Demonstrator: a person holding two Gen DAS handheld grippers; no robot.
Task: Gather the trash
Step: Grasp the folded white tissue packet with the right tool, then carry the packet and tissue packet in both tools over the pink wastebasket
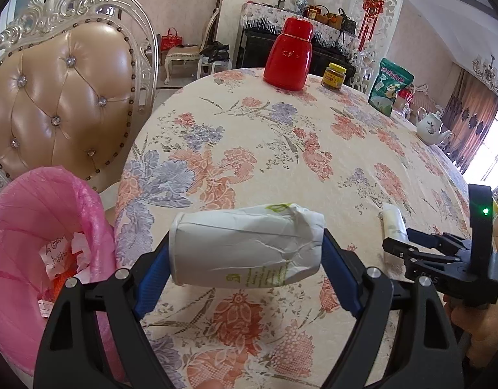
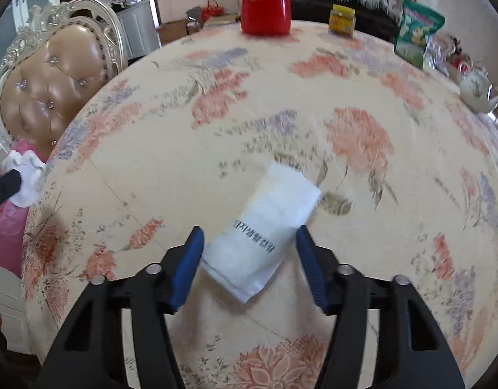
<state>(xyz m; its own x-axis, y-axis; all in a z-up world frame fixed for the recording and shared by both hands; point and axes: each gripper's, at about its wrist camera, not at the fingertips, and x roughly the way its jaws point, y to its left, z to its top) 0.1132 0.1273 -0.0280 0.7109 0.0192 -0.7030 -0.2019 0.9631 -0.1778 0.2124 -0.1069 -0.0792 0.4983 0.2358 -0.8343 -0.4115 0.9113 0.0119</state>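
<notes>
A crumpled white paper cup (image 1: 236, 236) lies sideways between the blue pads of my left gripper (image 1: 245, 249), which is shut on its two ends, above the table's left edge. Left of it stands a bin lined with a pink bag (image 1: 28, 214) holding paper scraps. A flat white packet (image 2: 271, 220) with dark print lies on the floral tablecloth (image 2: 216, 123). My right gripper (image 2: 249, 231) stands open astride the packet's near half, its pads close to the packet's sides and not pressing. In the left wrist view, the right gripper (image 1: 393, 249) sits just in front of the packet (image 1: 391, 222).
At the table's far edge stand a red flask (image 1: 288, 56), a yellow-lidded jar (image 1: 335, 76), a green snack bag (image 1: 390, 86) and a white teapot (image 1: 430, 126). A tufted tan chair (image 1: 57, 97) stands left of the table, behind the bin.
</notes>
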